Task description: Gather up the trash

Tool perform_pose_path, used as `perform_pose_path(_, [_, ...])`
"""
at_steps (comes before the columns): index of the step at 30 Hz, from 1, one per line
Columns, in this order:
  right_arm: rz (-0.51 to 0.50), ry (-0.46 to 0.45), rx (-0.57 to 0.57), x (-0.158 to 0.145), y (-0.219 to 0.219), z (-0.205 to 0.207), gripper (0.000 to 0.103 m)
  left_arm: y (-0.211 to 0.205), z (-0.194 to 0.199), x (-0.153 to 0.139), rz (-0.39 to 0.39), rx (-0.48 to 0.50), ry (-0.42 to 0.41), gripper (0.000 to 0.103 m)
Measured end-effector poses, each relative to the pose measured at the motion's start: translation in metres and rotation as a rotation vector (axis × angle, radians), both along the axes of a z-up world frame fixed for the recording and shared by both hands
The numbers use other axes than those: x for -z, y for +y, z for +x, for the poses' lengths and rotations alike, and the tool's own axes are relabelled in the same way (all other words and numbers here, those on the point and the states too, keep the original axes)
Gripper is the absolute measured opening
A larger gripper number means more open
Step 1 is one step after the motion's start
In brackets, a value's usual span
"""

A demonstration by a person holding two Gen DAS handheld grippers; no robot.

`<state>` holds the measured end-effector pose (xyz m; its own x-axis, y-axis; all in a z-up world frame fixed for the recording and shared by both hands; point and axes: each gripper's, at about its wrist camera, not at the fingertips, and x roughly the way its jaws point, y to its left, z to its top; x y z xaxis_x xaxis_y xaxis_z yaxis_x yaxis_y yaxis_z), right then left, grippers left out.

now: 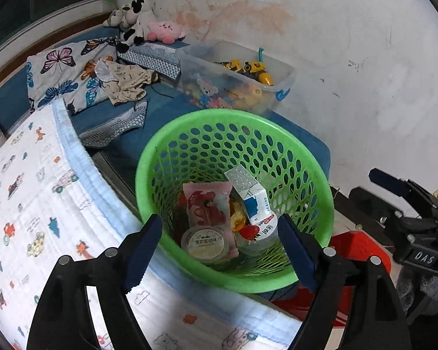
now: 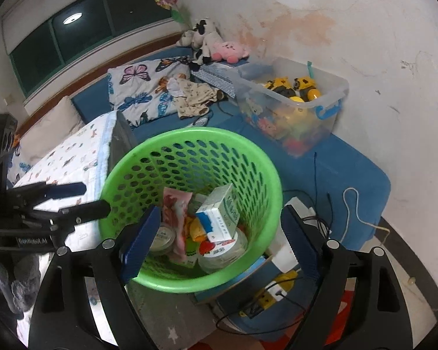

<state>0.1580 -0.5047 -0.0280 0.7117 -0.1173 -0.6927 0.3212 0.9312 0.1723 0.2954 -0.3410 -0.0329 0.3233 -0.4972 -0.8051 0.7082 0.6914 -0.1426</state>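
Note:
A green perforated basket (image 1: 312,157) (image 2: 125,175) stands beside the bed. Inside lie a pink snack packet (image 1: 207,204) (image 2: 175,204), a white and blue milk carton (image 1: 255,198) (image 2: 219,213), a round lidded cup (image 1: 203,245) (image 2: 162,237) and a clear strawberry cup (image 1: 260,232) (image 2: 222,250). My left gripper (image 1: 220,248) is open and empty, hovering over the basket's near rim; it also shows in the right wrist view (image 2: 84,198). My right gripper (image 2: 219,242) is open and empty above the basket, and shows at the right of the left wrist view (image 1: 394,186).
A bed with a white printed quilt (image 1: 29,198) lies left of the basket. A clear toy bin (image 1: 236,78) (image 2: 292,108), a butterfly pillow (image 2: 143,90) and plush toys (image 1: 143,23) sit on blue mats. Cables and a yellow power strip (image 2: 274,291) lie on the floor. A red stool (image 1: 356,248) stands by the basket.

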Motion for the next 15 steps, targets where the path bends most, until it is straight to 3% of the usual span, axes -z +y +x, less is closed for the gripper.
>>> perform_pose_path(15, [0.001, -0.009, -0.134, -0.011, 0.079, -0.012, 0.091, 0.104, -0.037, -0.043, -0.053, -0.157, -0.131, 0.090])
